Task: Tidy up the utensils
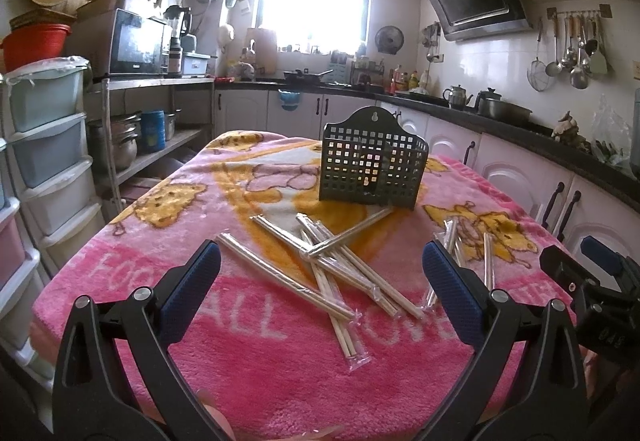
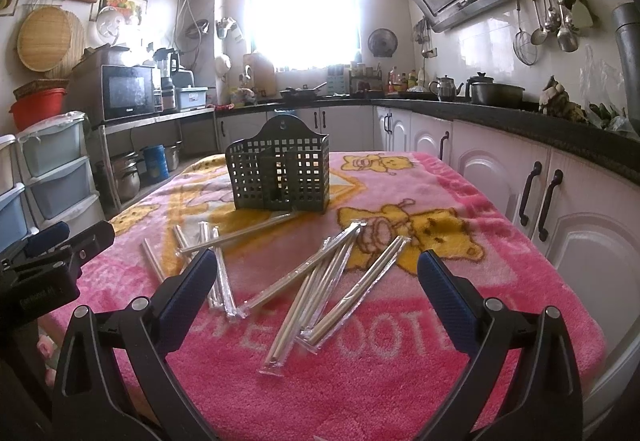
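In the left wrist view, the left gripper (image 1: pixel 322 261) is hanging low in the frame with its jaws spread wide, gripping nothing, above a crossed pile of wrapped chopsticks (image 1: pixel 336 265) lying at frame centre on the pink blanket (image 1: pixel 280 381). The dark perforated utensil holder (image 1: pixel 374 165) is standing just above them. In the right wrist view, the right gripper (image 2: pixel 316 269) is likewise gaping wide and empty over another chopstick pile (image 2: pixel 320 289).

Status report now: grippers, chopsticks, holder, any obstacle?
Left gripper open, right gripper open, both empty. Wrapped chopsticks scattered on blanket. Holder upright, looks empty. Path unobstructed.
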A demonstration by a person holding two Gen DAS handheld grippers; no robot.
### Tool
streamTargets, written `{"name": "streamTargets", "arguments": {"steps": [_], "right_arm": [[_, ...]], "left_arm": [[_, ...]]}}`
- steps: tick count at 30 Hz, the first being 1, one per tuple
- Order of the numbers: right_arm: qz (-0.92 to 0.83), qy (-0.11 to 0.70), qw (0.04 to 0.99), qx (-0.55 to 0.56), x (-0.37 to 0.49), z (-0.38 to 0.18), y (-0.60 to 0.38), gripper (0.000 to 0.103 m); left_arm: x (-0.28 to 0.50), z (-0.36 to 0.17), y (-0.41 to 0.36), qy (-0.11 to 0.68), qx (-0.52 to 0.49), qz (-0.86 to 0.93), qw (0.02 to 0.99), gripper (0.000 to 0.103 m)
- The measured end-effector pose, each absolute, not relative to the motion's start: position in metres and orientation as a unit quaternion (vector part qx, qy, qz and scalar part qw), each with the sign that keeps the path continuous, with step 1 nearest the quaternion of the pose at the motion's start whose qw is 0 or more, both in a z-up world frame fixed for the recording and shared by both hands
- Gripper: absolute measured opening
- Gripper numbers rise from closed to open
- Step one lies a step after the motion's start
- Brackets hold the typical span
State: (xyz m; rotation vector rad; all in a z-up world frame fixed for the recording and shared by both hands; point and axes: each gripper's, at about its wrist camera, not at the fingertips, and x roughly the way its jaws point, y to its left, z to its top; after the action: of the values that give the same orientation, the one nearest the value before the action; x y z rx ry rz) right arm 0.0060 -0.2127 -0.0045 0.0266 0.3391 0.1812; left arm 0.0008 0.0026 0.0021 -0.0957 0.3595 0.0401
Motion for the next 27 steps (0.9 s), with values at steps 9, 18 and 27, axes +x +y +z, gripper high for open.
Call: {"name": "streamTargets", "arguments": {"steps": [9, 18, 27], "right_arm": [[0.122, 0.196, 0.973, -0.011, 0.024, -0.007, -0.197, 0.097], [0.165, 0.23, 0.959, -0.028, 0.056, -0.001, -0.17, 0.097], [0.17, 0.288, 0.942, -0.021, 0.107, 0.004, -0.154, 0.097]], "left_arm": [[0.012, -0.004, 0.032, 0.206, -0.08, 0.058, 0.973, 0.093], [0.025, -0.008, 0.05, 0.235, -0.09, 0.077, 0.965, 0.093], [0.056, 0.005, 0.066, 0.257, -0.129, 0.057, 0.956, 0.093]]}}
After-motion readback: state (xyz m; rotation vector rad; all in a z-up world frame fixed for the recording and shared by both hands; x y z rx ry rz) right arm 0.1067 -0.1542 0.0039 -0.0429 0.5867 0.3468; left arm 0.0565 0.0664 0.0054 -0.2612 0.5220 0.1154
